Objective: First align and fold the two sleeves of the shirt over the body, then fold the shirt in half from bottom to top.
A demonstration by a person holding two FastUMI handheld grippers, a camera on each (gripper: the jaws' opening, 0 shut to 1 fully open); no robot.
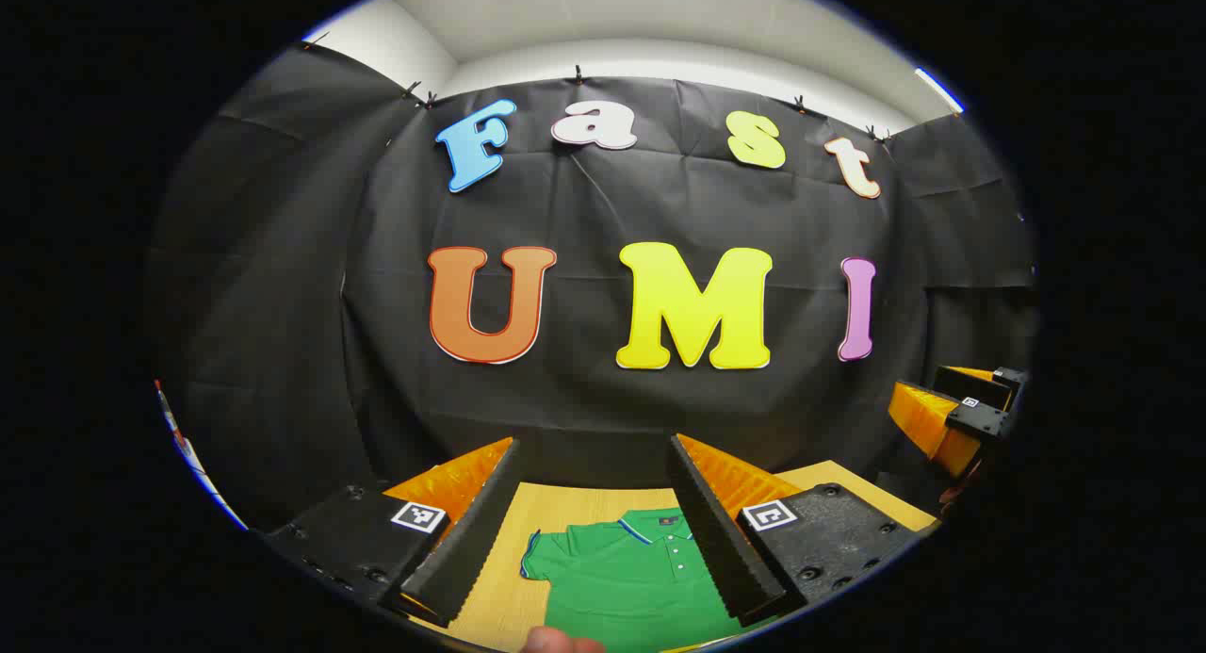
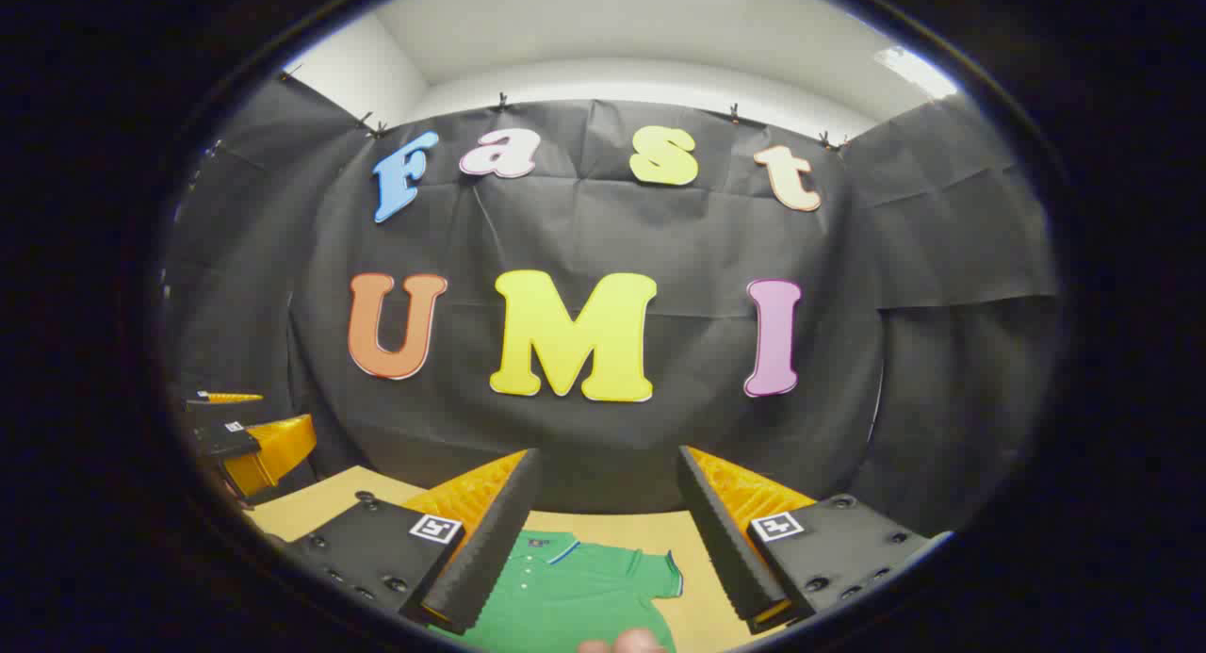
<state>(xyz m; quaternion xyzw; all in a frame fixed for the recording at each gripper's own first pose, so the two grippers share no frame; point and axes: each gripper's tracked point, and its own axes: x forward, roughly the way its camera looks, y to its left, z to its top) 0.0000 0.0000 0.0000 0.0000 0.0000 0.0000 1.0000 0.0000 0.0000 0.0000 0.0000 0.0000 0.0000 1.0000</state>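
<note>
In the left gripper view the left gripper [image 1: 595, 483] holds its jaws spread wide with nothing between them, above a green polo shirt [image 1: 631, 582] that lies flat on the wooden table [image 1: 556, 507] at the bottom centre of the frame. In the right gripper view the right gripper [image 2: 608, 493] is likewise released and empty, with the shirt low in the frame, one short sleeve [image 2: 660, 573] spread toward the lower right, and the left gripper at the far left edge

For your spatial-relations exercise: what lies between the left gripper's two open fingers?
In the left gripper view, the green shirt on the wooden table lies between the left gripper's fingers.
</note>
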